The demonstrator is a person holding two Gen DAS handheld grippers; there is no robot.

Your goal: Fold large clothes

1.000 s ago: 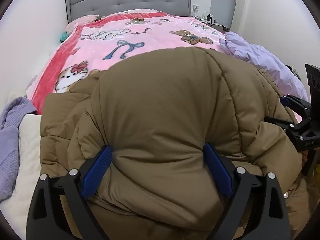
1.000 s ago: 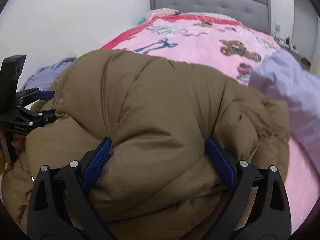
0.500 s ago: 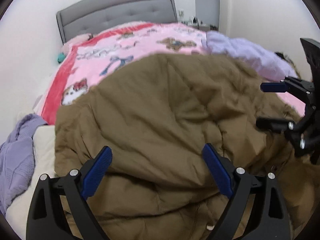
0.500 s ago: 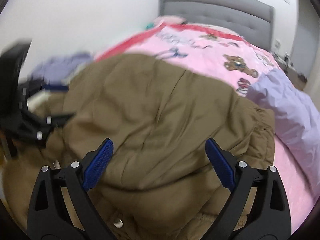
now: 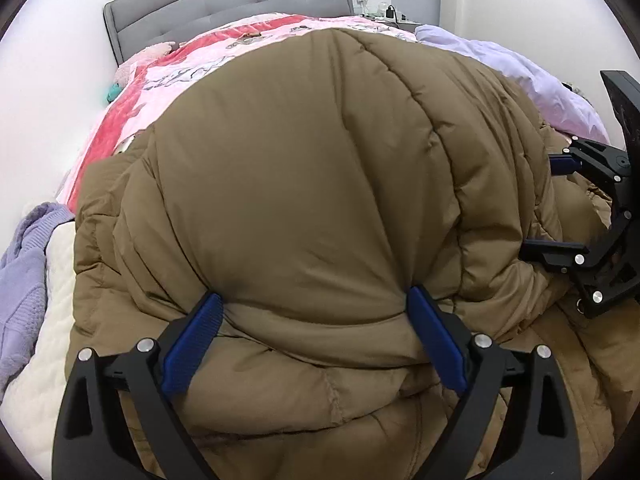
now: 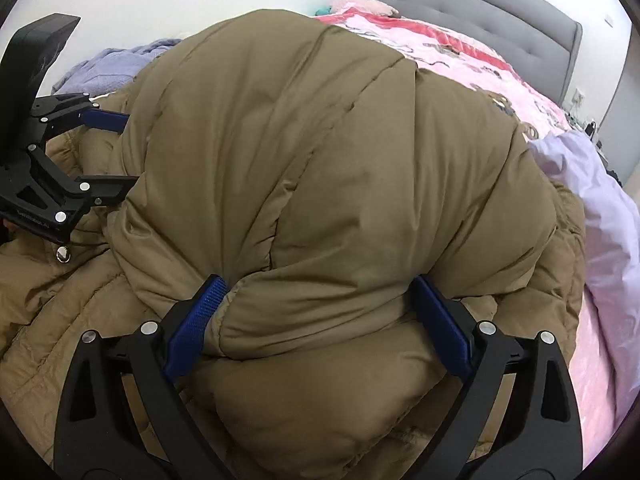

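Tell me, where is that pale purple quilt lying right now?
The pale purple quilt lies on the bed's right side, on the pink blanket, right beside the brown puffer coat.

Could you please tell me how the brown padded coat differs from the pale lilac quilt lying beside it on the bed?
The brown padded coat is stitched into puffy panels and bulges up between both grippers; the pale lilac quilt looks smooth, thin and lies untouched. The coat fills the foreground; the quilt sits at the bed's right edge. Both rest on the pink blanket.
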